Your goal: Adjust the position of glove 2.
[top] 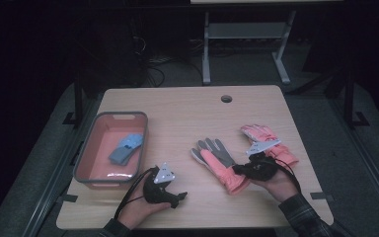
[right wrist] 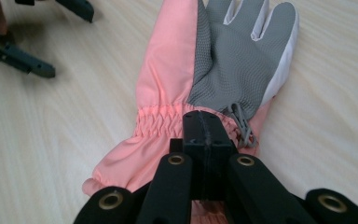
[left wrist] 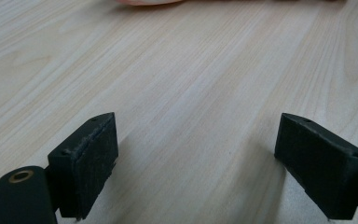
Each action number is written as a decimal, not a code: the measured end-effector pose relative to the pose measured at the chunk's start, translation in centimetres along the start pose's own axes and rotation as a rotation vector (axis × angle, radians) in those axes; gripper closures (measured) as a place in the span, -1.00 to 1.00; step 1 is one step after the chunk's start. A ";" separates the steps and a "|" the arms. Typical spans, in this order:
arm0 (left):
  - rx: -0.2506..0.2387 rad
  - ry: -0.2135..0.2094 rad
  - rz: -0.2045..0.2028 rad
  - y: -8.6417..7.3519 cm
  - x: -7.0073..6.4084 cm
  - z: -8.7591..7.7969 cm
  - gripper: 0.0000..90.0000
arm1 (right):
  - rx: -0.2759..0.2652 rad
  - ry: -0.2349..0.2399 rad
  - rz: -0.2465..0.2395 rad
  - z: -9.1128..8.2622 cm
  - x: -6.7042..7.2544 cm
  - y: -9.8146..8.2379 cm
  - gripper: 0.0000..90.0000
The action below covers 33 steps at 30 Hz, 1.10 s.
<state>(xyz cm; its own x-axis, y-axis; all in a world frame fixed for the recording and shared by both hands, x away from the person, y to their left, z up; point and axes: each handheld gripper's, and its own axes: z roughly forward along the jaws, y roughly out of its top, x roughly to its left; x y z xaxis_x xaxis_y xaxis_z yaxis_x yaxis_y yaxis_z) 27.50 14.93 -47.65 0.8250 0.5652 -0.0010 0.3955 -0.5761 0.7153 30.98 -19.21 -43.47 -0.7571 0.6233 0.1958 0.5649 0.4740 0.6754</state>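
High view: we see our right gripper (top: 240, 170) resting on the wrist of the near pink glove (top: 217, 163), a second pink glove (top: 269, 143) just beyond it, and our left gripper (top: 180, 197) well apart, beside the tray (top: 86, 160) holding a blue cloth (top: 127, 148).
Left gripper view: our jaws stand wide apart over bare table (left wrist: 191, 70), nothing between them.
Right gripper view: our jaws are pressed together, pinching the glove's gathered cuff (right wrist: 161, 123); its grey palm extends ahead of them.

I worked at a pale wooden table (top: 187, 118) with a round cable hole (top: 226, 98), dark room around me, grey floor (top: 370, 163), another desk's metal legs (top: 206, 49) beyond.
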 end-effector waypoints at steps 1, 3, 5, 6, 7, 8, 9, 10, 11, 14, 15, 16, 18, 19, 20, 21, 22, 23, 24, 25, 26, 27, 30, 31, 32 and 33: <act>-0.002 -0.002 0.001 0.1 0.0 0.1 -0.72 | 0.000 -0.003 -0.001 -0.3 0.0 -0.3 1.00; 0.002 -0.007 0.007 0.2 0.1 0.2 -0.72 | 0.004 -0.010 -0.003 -0.7 0.2 -0.8 1.00; 0.004 -0.013 0.015 0.4 0.1 0.4 -0.71 | 0.000 -0.010 -0.001 -1.1 0.2 -1.2 1.00; 0.008 -0.016 0.018 0.5 0.2 0.4 -0.71 | 0.000 -0.007 0.005 -1.2 0.2 -1.3 1.00; 0.006 -0.016 0.017 0.5 0.2 0.4 -0.71 | -0.006 -0.006 0.003 -1.3 0.2 -1.3 0.99; 0.010 -0.015 0.018 0.5 0.2 0.4 -0.71 | -0.011 -0.003 0.004 -1.5 0.1 -1.2 0.96; 0.009 -0.017 0.017 0.5 0.2 0.5 -0.71 | -0.014 0.001 0.005 -1.7 0.0 -1.1 0.92; 0.007 -0.018 0.016 0.5 0.2 0.5 -0.71 | -0.022 -0.003 -0.005 -1.8 -0.1 -1.0 0.89; 0.004 -0.019 0.016 0.5 0.2 0.5 -0.71 | -0.024 -0.006 0.000 -2.1 -0.2 -0.9 0.88; -0.003 -0.022 0.020 0.4 0.3 0.5 -0.72 | -0.045 -0.033 0.002 -3.0 -0.9 -0.4 0.89; -0.003 -0.024 0.016 0.4 0.2 0.5 -0.72 | -0.047 -0.048 0.005 -3.3 -1.2 -0.2 0.93; -0.002 -0.023 0.016 0.5 0.2 0.5 -0.72 | -0.056 -0.064 0.001 -3.7 -1.6 0.0 0.99; 0.000 -0.020 0.023 0.5 0.3 0.5 -0.72 | -0.070 -0.089 0.013 -4.4 -2.4 0.4 1.00; -0.001 -0.022 0.020 0.5 0.2 0.6 -0.72 | -0.070 -0.104 0.019 -4.8 -2.8 0.6 1.00; -0.001 -0.022 0.020 0.5 0.2 0.6 -0.72 | -0.075 -0.121 0.014 -5.2 -3.3 0.7 1.00; -0.001 -0.022 0.021 0.5 0.2 0.6 -0.72 | -0.082 -0.132 0.021 -5.5 -3.7 0.8 1.00; 0.000 -0.022 0.022 0.5 0.2 0.6 -0.72 | -0.086 -0.146 0.022 -5.8 -4.1 0.9 1.00; 0.000 -0.022 0.021 0.5 0.2 0.6 -0.72 | -0.085 -0.167 0.029 -6.0 -4.6 0.9 1.00; 0.000 -0.022 0.021 0.5 0.2 0.6 -0.72 | -0.087 -0.182 0.033 -6.2 -5.1 0.9 1.00; 0.000 -0.023 0.018 0.5 0.2 0.6 -0.72 | -0.092 -0.194 0.045 -6.4 -5.6 0.9 1.00; 0.000 -0.023 0.017 0.5 0.2 0.6 -0.72 | -0.098 -0.212 0.054 -6.6 -6.1 0.9 1.00; 0.000 -0.024 0.016 0.5 0.2 0.6 -0.72 | -0.101 -0.223 0.065 -6.8 -6.7 0.9 1.00; 0.000 -0.023 0.016 0.5 0.2 0.6 -0.72 | -0.118 -0.238 0.104 -7.3 -8.0 0.9 0.99; 0.000 -0.024 0.016 0.5 0.2 0.6 -0.72 | -0.117 -0.246 0.108 -7.4 -8.3 0.9 0.94; 0.000 -0.023 0.017 0.5 0.2 0.6 -0.72 | -0.114 -0.247 0.118 -7.3 -8.6 0.9 0.89; 0.000 -0.023 0.016 0.5 0.2 0.6 -0.72 | -0.106 -0.247 0.125 -7.2 -8.9 1.0 0.85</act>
<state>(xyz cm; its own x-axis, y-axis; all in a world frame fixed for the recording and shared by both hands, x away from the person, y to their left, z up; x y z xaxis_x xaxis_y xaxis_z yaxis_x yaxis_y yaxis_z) 28.10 14.43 -47.68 0.8405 0.5418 -0.0058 0.3822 -0.5852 0.7152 35.90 -28.74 -39.47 -0.5735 0.8115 0.1119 0.6016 0.3245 0.7299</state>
